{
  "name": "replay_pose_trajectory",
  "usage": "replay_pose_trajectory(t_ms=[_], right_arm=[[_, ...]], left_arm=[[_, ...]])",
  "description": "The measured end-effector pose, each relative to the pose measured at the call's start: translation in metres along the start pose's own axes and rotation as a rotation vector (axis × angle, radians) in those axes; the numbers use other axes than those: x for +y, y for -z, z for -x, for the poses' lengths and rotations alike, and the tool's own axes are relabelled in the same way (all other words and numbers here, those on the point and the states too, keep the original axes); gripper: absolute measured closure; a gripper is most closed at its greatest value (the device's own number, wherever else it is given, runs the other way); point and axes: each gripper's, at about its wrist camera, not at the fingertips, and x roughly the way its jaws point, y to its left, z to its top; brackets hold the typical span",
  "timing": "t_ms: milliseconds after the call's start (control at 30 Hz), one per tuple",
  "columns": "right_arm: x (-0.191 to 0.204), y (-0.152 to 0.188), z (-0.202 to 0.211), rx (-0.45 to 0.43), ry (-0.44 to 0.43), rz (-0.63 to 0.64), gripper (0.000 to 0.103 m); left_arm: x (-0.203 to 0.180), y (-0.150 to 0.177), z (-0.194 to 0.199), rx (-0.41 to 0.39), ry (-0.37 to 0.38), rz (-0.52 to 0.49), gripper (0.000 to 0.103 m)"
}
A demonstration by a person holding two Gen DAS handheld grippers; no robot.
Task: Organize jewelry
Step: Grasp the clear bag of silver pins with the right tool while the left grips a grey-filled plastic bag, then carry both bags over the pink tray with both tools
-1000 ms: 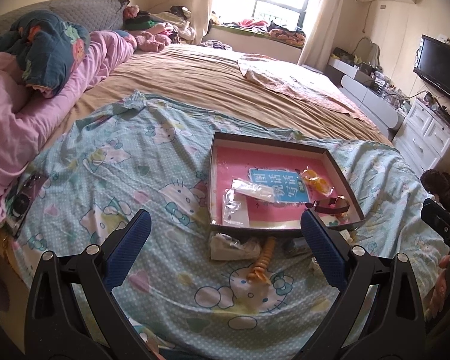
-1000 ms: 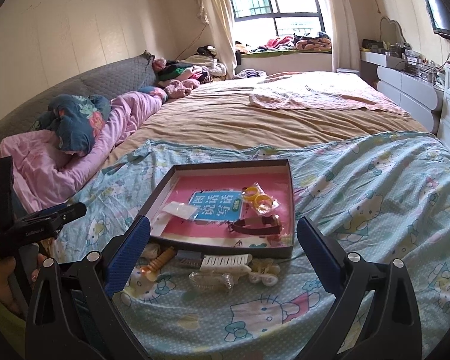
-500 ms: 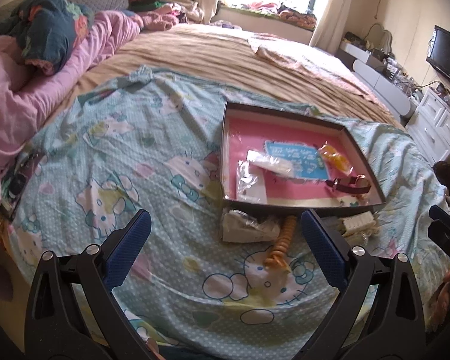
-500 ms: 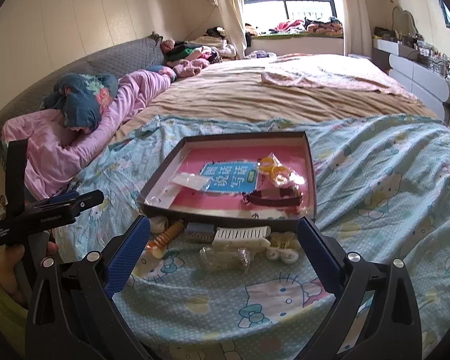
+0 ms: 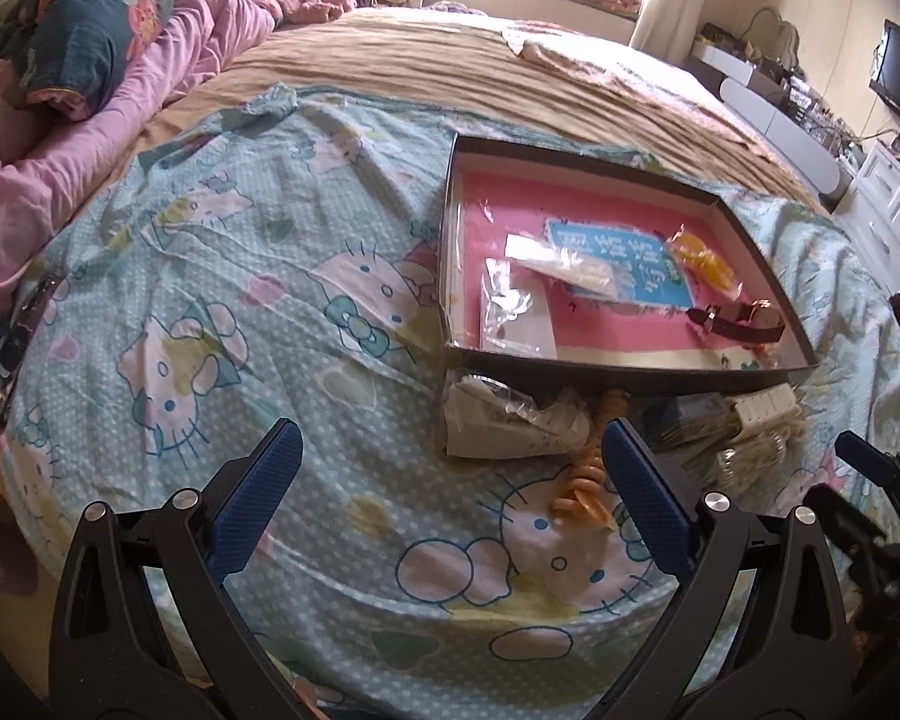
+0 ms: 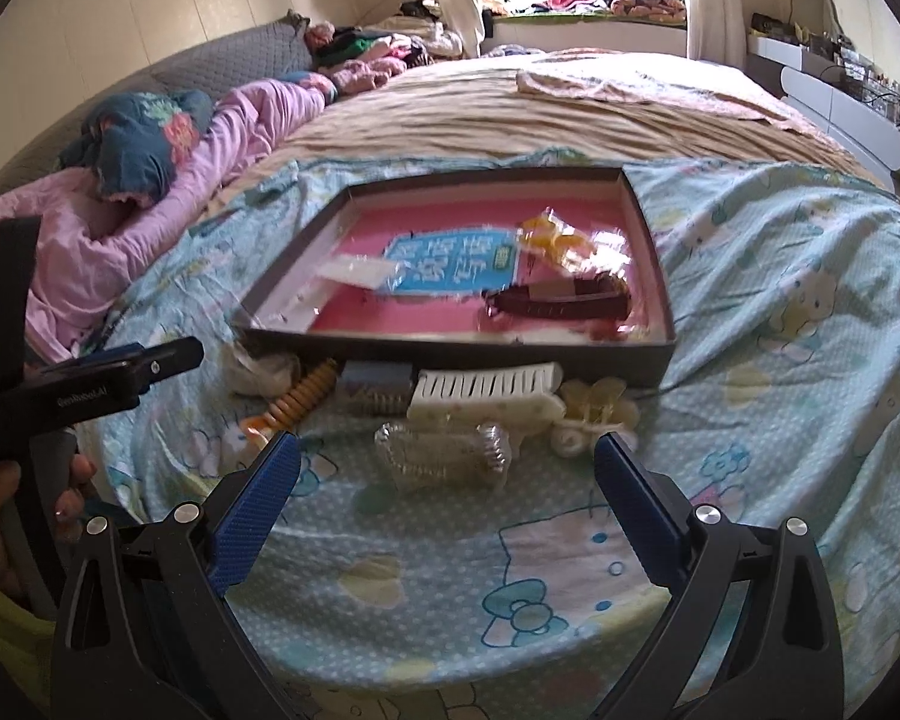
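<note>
Both grippers held wide apart, nothing gripped: left gripper [image 5: 450, 483], right gripper [image 6: 447, 489].

Loose pieces strewn on bedspread [image 6: 780, 312] against near wall of tray [image 6: 450, 355], outside it.

Clear coiled piece [image 6: 444, 455] lies dead ahead of right gripper, between its fingers' line, long axis crosswise to approach. White comb [image 6: 486, 394] just behind it, also crosswise.

Orange spiral piece [image 5: 585, 483] sits near left gripper's right finger, long axis running away.

Clear piece judged nearest target for right; crosswise axis suits no direct pinch without wrist turn.
</note>
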Motion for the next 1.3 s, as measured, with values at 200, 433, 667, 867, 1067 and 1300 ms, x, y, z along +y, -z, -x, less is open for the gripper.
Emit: replay_pose_trajectory(t_ms=[200,433,667,867,1067,1300], right_arm=[[0.007,0.01,-0.028,0.041,0.037,0.019,0.006],[0.008,0.013,-0.048,0.049,0.055,0.006,0.006],[0.01,0.012,-0.064,0.064,0.066,0.004,0.016],[0.009,0.011,-0.069,0.043,0.083,0.009,0.032],[0.011,0.012,-0.063,0.034,0.055,0.031,0.034],[0.014,0.01,-0.039,0.011,0.009,0.056,0.036]], left_arm=[[-0.004,0.001,-0.016,0.032,-0.013,-0.007,0.01],[-0.01,0.0,-0.036,0.075,-0.018,-0.019,0.01],[-0.014,-0.002,-0.05,0.098,-0.009,-0.02,0.01],[-0.018,-0.005,-0.06,0.111,0.013,-0.014,0.015],[-0.039,-0.002,-0.058,0.096,0.016,-0.115,0.049],[-0.038,-0.001,-0.045,0.065,0.034,-0.114,0.062]])
